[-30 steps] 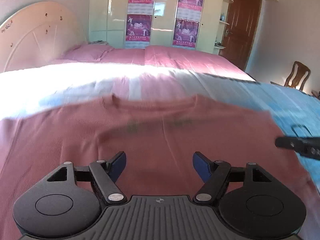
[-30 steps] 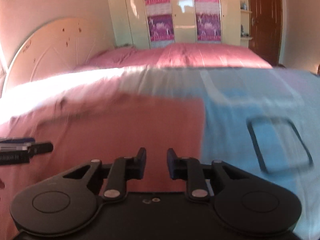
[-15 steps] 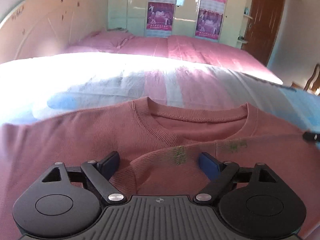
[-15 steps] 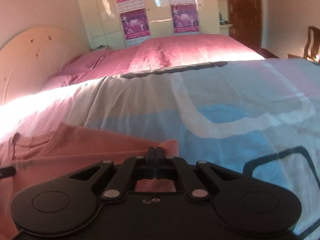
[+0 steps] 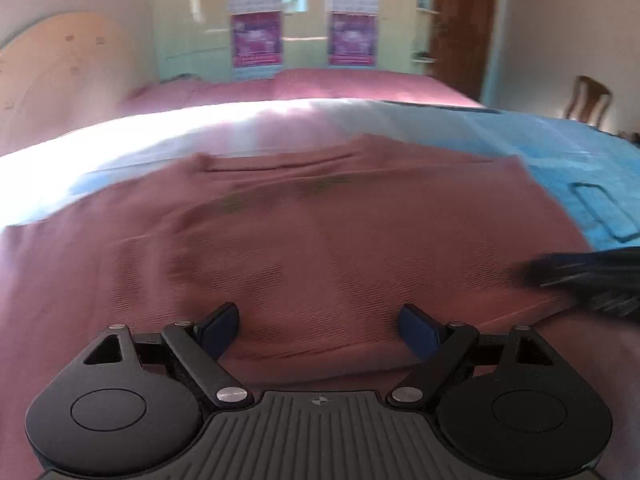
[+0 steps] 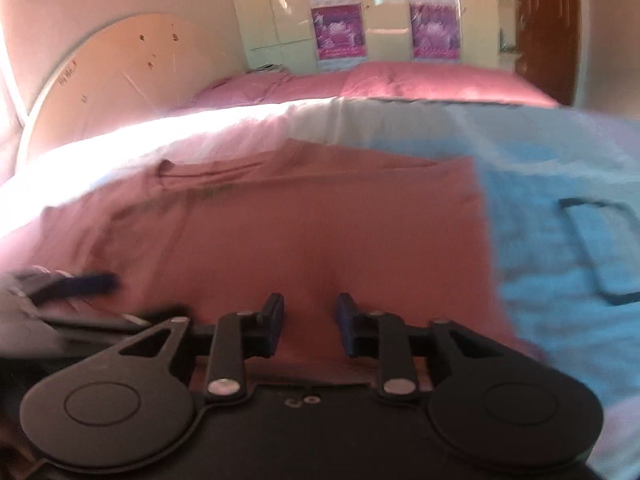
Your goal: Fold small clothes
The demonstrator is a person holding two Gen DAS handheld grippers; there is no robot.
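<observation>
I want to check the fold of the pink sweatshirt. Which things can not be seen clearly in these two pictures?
- Pink sweatshirt, near hem: hidden in both views by the gripper bodies.
- Its left side: cut off by the left wrist view's edge.
- Green print on the chest: smeared by motion blur, unreadable.
- Right gripper in the left wrist view: a dark blur at the frame edge.
- Wardrobe posters: too blurred to read.
</observation>
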